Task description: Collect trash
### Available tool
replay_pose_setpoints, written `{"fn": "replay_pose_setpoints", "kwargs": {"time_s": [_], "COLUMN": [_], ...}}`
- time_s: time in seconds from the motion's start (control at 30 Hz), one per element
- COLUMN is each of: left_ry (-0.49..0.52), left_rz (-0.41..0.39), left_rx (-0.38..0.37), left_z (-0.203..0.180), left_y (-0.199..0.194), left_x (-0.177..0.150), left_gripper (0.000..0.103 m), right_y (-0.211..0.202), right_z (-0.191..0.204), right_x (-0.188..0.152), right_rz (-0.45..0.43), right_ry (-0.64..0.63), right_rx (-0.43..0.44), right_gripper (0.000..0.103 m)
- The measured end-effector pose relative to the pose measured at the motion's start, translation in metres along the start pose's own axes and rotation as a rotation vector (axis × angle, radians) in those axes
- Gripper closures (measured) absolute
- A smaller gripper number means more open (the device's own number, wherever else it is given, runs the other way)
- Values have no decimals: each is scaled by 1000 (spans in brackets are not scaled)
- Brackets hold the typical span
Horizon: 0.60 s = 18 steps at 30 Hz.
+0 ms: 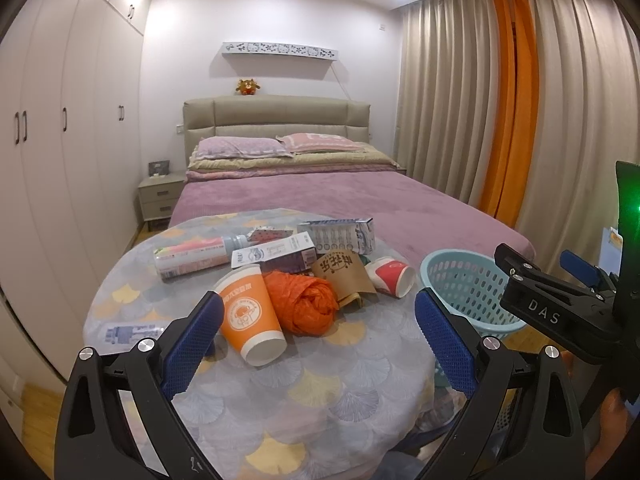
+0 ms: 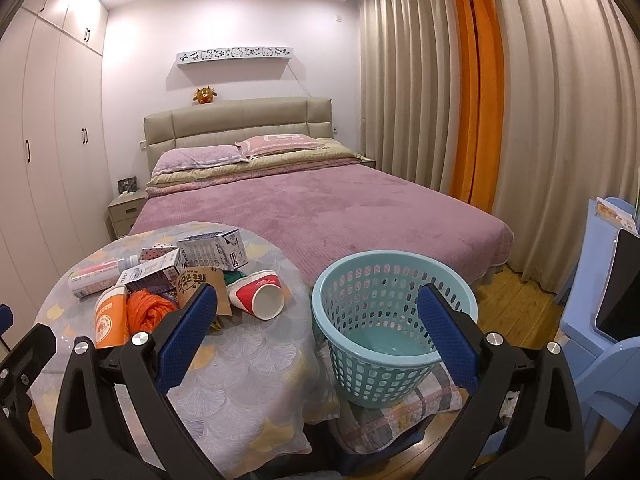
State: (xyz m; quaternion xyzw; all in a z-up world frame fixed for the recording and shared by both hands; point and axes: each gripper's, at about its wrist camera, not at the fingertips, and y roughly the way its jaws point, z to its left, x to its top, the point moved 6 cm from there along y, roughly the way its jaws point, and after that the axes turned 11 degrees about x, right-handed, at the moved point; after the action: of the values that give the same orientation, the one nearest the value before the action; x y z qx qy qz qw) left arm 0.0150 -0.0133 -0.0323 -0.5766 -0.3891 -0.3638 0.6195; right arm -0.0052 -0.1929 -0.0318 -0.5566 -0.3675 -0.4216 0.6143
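Patterned cloth covers the round table [image 1: 280,392] at the foot of the bed [image 1: 320,200], and the trash lies heaped on its far half. From the left: a bottle [image 1: 192,258] on its side, then an orange cup [image 1: 250,316] tipped over, an orange bag [image 1: 304,300] bunched just beside it, two cartons [image 1: 276,254] behind, a brown sleeve [image 1: 344,276], and a red-and-white cup [image 1: 390,276] lying with its mouth toward the basket [image 2: 394,316]. That teal basket stands just right of the table on a checked cushion, nothing in it. The left hand-held gripper [image 1: 318,320] hangs released over the orange cup and bag, gripping nothing. The right hand-held gripper [image 2: 318,312] is likewise spread wide, between the red-and-white cup and the basket.
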Motion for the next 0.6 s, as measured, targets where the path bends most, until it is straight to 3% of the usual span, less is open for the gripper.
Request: {"fn": "replay_pose_setpoints", "kwargs": {"time_s": [0.23, 0.4, 0.5, 0.6], "left_ry": [-29, -61, -82, -87], "left_rz": [22, 101, 169, 226], "left_rx": [-2, -32, -57, -70], "left_z": [18, 40, 50, 57], "left_y": [7, 34, 53, 72], "left_x": [1, -8, -19, -30], "left_gripper": [10, 10, 11, 18], "right_y": [5, 18, 30, 41], "right_z": [2, 10, 15, 18], "right_x": [0, -6, -11, -16], "right_rz": [9, 39, 76, 118], "right_ry": [-7, -28, -32, -24], "right_rx": [5, 46, 83, 118], "right_gripper": [8, 9, 20, 35]}}
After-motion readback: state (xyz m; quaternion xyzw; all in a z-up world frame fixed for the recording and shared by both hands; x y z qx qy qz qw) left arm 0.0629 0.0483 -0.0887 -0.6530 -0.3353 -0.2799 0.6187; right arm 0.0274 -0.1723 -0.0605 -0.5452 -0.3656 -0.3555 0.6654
